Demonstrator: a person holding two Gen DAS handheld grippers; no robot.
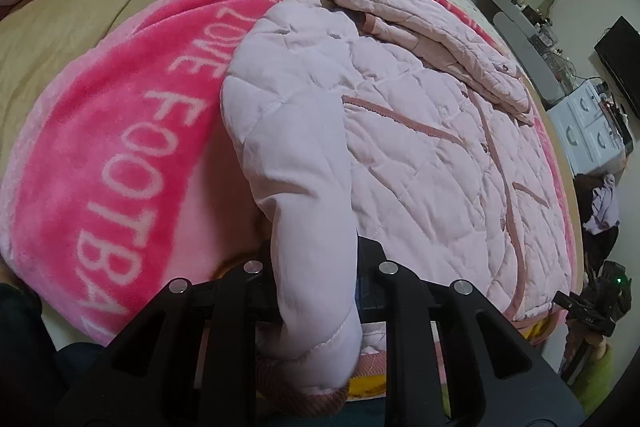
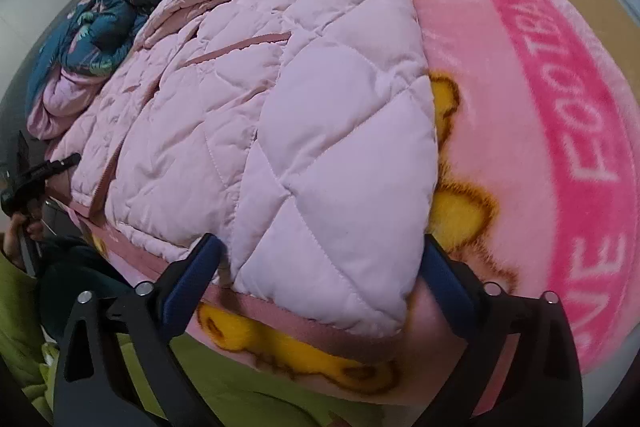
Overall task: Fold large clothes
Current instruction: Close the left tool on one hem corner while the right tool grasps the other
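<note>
Puffy jacket is soft, light, slippery: left tongs clamp sleeve, right tongs gape around hem corner, bite deep there

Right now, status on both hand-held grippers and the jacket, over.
Left hand-held gripper shut on the sleeve. Right hand-held gripper open, straddling the hem corner of the pink quilted jacket. Jacket flat on pink blanket; nothing in the way.

The sleeve is covering the left gripper's fingertips, and its cuff is running off the bottom edge. The jacket is hiding most of the blanket beneath it. The blanket's lettering is getting cut off at the edges. The shelf clutter is too small to tell.
</note>
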